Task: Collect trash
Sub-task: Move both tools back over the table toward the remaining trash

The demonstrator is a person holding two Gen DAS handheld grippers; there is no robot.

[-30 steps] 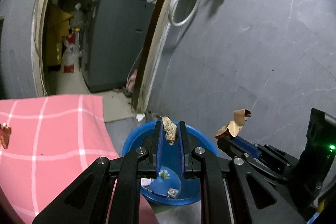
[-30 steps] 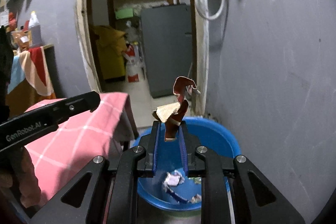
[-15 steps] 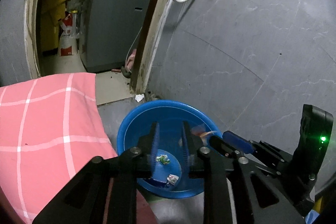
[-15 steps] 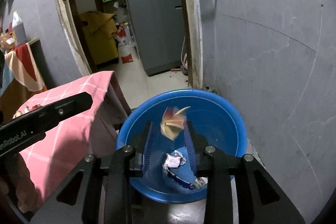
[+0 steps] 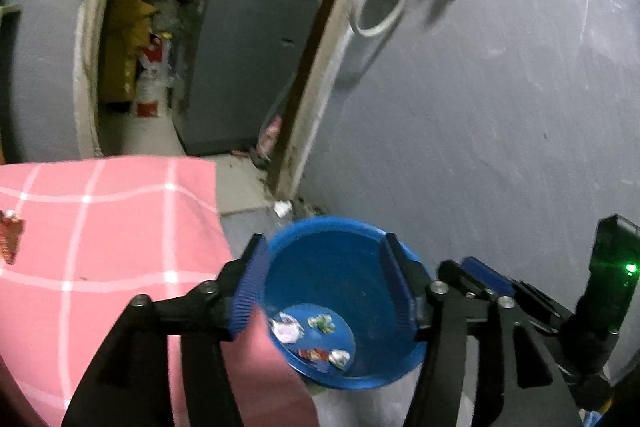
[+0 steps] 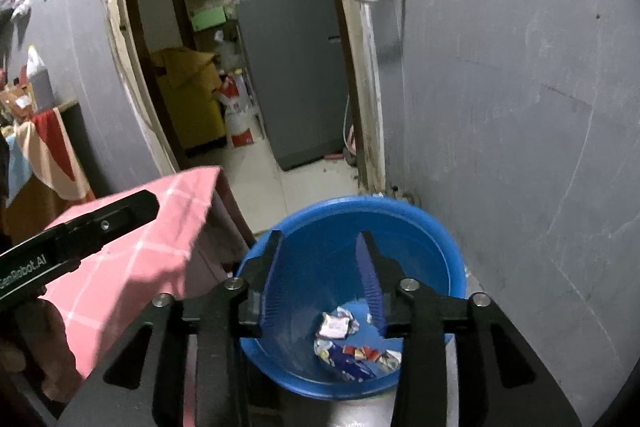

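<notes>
- Over the round blue plastic bin (image 6: 436, 227) beside the surface's corner, left gripper (image 5: 322, 279) and right gripper (image 6: 320, 267) gape empty
- Crumpled wrappers (image 6: 356, 347) lie inside it
- Next: fetch the red scrap (image 5: 10, 241) on the pink checked cloth (image 5: 100, 227)

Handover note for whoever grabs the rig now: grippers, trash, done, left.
Left gripper: open, empty, over the blue bin.
Right gripper: open, empty, over the same bin.
Done: several wrappers lie in the bin's bottom.
Left: one reddish scrap on the pink cloth, at the left wrist view's left edge; a white scrap on the floor by the door frame. Fetch and drop them in.
</notes>
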